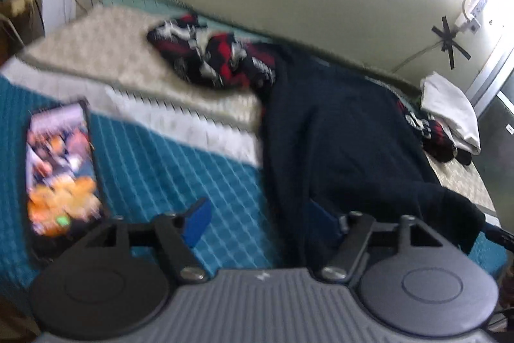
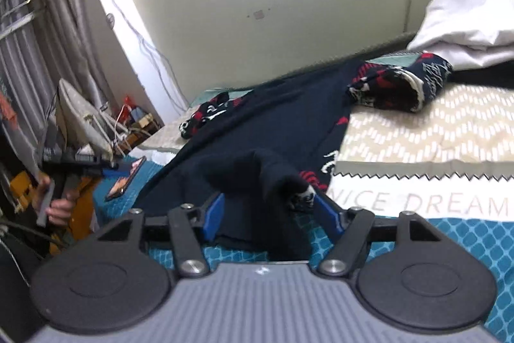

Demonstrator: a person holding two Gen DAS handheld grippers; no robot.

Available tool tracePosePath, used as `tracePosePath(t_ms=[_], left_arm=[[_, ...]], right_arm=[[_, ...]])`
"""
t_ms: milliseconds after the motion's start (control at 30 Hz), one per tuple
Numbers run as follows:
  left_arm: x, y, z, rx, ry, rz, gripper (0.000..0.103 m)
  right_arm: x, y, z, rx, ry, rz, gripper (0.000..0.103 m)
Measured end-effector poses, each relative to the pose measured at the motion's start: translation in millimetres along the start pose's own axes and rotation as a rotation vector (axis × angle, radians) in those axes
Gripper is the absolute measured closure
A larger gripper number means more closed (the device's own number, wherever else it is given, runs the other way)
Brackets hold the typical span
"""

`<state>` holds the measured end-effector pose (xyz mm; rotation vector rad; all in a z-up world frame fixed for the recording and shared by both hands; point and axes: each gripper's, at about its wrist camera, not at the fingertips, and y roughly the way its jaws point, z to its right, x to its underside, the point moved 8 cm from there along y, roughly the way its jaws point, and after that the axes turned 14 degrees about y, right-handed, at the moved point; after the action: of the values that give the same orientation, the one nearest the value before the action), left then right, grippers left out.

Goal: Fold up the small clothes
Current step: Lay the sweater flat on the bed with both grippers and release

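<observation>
A dark navy garment (image 1: pixel 340 130) with red and white printed sleeves lies spread across the bed; it also shows in the right wrist view (image 2: pixel 257 130). My left gripper (image 1: pixel 260 221) is open at the garment's near edge, its right finger half under the cloth, its left blue finger (image 1: pixel 197 222) over the teal blanket. My right gripper (image 2: pixel 266 214) is open, with a bunched fold of the garment's hem (image 2: pixel 273 182) standing between its blue fingers (image 2: pixel 213 214). The left gripper (image 2: pixel 96 171) also shows in the right wrist view, held by a hand.
A phone (image 1: pixel 61 166) with a lit screen lies on the teal blanket (image 1: pixel 154 163) left of the garment. A beige patterned sheet (image 2: pixel 433 130) covers the bed. A white pillow (image 2: pixel 465 21) sits by the wall. Clutter and cables stand beside the bed (image 2: pixel 128 118).
</observation>
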<state>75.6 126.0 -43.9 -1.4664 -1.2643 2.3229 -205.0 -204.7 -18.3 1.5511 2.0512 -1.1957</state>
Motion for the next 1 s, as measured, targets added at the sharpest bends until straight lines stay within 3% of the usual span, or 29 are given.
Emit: tracePosePath(t_ms=[67,233,267,300,333,367,433,500,567,600,667,700,733,900,1000], left_arm=[[5,5,11,0.031,0.015,-0.017,0.024],[22,29,53,0.099,0.113,-0.098,0.026],[23,29,60,0.063,0.157,-0.076,0.032],[26,31,67,0.052,0.196,-0.083,0.054],[25,30,69,0.014,0.227,-0.081,0.08],[24,28,68,-0.009,0.237,-0.085,0.093],[18,14,61,0.043,0.191,-0.077,0.096],[14,-6,53,0.041,0.179,-0.043,0.096],[10,-25,42,0.003,0.182,-0.014,0.095],[8,-30,36,-0.02,0.178,-0.011,0.095],[6,-34,21,-0.09,0.163,-0.013,0.093],[5,-35,12,-0.124,0.148,-0.01,0.087],[2,-37,3,-0.143,0.117,-0.007,0.077],[-30,-40,-6,-0.106,0.055,0.087,0.063],[-62,-15,17,-0.066,0.107,0.127,0.054]], right_arm=[[-4,3,6,0.028,0.01,0.007,0.035],[-1,25,15,0.037,0.071,-0.021,0.035],[3,29,15,0.035,0.078,-0.036,0.037],[6,35,15,0.037,0.079,-0.056,0.049],[9,37,13,0.038,0.074,-0.075,0.068],[12,39,11,0.027,0.068,-0.095,0.078],[15,31,2,-0.04,0.072,-0.122,0.087],[19,13,-15,-0.158,0.058,-0.144,0.095],[28,-6,-34,-0.25,-0.008,-0.171,0.095],[34,-9,-38,-0.237,-0.051,-0.196,0.093],[39,-10,-35,-0.176,-0.119,-0.215,0.079],[33,-12,-27,-0.135,-0.119,-0.182,0.064],[20,-15,-15,-0.096,-0.081,-0.13,0.045],[-51,-31,54,0.001,0.263,0.115,0.043],[-71,-14,89,-0.002,0.486,0.146,0.04]])
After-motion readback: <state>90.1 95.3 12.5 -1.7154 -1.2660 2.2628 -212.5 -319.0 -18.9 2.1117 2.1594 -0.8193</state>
